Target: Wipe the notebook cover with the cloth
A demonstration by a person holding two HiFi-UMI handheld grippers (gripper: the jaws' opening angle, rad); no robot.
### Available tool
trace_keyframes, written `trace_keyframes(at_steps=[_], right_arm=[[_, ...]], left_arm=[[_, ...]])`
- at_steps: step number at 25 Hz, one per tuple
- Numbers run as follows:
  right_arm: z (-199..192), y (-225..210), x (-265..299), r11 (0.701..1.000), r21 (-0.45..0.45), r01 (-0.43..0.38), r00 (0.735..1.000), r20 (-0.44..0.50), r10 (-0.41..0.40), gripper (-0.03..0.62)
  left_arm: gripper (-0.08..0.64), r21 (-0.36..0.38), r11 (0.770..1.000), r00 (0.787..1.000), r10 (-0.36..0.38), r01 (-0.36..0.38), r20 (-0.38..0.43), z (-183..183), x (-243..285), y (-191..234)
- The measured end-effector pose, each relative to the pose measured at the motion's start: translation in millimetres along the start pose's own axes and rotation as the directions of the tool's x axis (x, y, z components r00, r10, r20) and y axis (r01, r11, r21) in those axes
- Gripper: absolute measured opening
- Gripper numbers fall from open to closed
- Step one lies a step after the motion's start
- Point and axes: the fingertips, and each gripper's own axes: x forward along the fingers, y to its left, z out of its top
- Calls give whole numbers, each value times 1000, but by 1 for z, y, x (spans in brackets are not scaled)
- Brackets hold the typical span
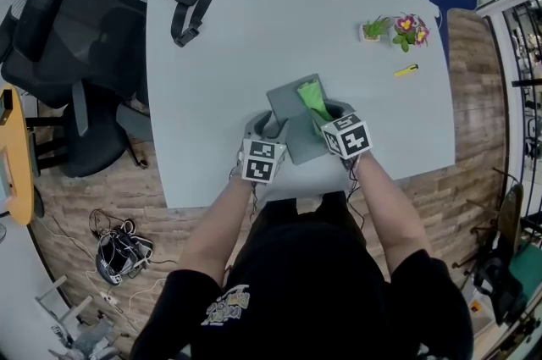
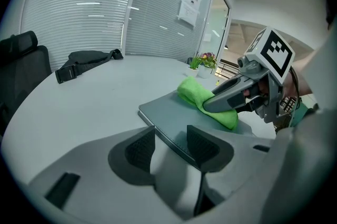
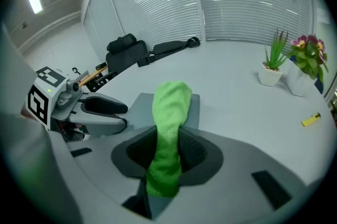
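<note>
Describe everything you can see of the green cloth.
The cloth is bright green, soft and fuzzy like microfibre, bunched into a long roll. The right gripper is shut on its near end. The rest stretches forward from the jaws and rests on the grey notebook cover.

Left gripper (image 2: 171, 146): jaws apart, notebook (image 2: 171, 109) edge running between them. Right gripper (image 3: 168, 152): jaws clamped on the cloth (image 3: 171, 107). The two sit side by side, close together. Forearms (image 1: 222, 223) are bare, reaching forward and converging, with black sleeves (image 1: 423, 282) above the elbows.
</note>
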Motion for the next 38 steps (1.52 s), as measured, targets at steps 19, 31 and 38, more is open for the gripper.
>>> trace_keyframes(at_steps=[19, 31, 38], right_arm=[[-17, -50, -30, 972, 180, 154, 987, 16, -160, 110], [-24, 39, -14, 998, 59, 9, 1000, -5, -9, 110], [-34, 87, -8, 989, 115, -94, 995, -9, 96, 110]], left_arm=[[189, 0, 1000, 1000, -3, 3, 3, 0, 1, 1], [189, -2, 1000, 1000, -4, 4, -2, 0, 1, 1], [189, -6, 1000, 1000, -8, 8, -6, 0, 1, 2]])
